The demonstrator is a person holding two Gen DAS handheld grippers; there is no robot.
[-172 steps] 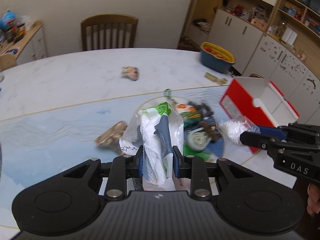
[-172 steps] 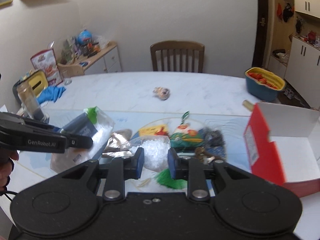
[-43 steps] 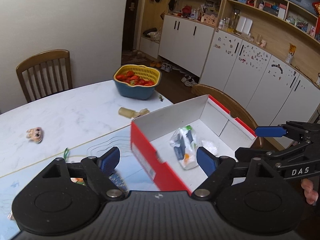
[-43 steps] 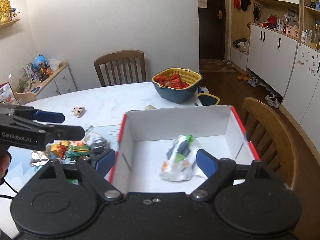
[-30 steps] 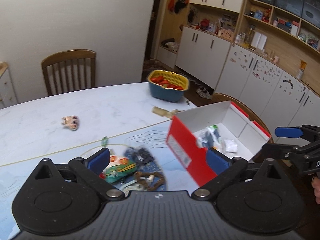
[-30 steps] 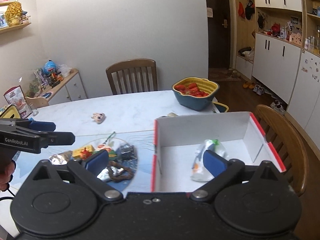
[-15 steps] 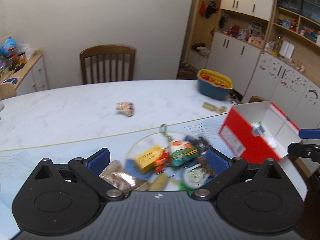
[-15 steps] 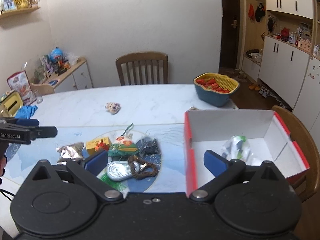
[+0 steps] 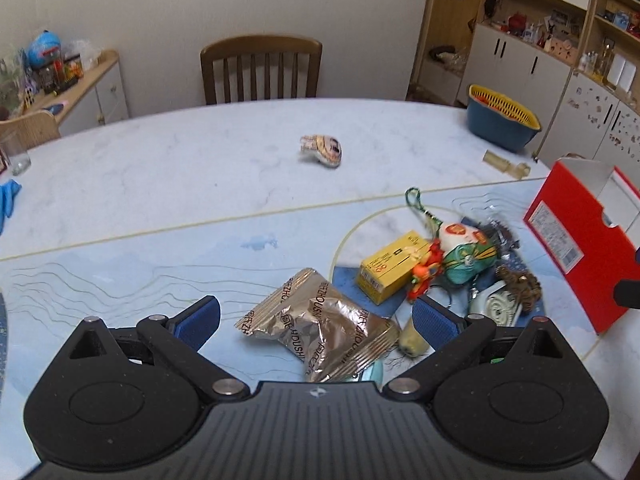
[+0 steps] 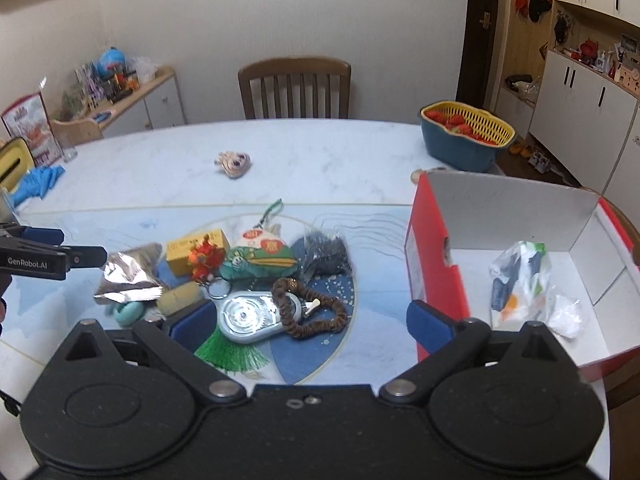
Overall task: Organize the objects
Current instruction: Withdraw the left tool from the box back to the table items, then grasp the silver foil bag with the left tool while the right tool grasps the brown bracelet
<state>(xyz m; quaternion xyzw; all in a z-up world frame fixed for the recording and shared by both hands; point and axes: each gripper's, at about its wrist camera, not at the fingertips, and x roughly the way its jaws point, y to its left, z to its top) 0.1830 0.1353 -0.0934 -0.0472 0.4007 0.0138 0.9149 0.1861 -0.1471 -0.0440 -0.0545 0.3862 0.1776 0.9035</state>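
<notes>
Box (image 10: pixel 436 280) right of pile, bags (image 10: pixel 520 280) inside, basket (image 10: pixel 466 142) behind, perhaps a toy (image 10: pixel 234 163) beyond

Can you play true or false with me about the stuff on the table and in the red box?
1. Both grippers are empty. True: the left gripper and the right gripper are wide open.
2. The red box is empty. False: a plastic bag lies inside it.
3. The foil snack packet lies in front of the left gripper. True.
4. The yellow basket holds blue things. False: it holds red things.
5. The brown bead bracelet lies partly on a silver case. True.
</notes>
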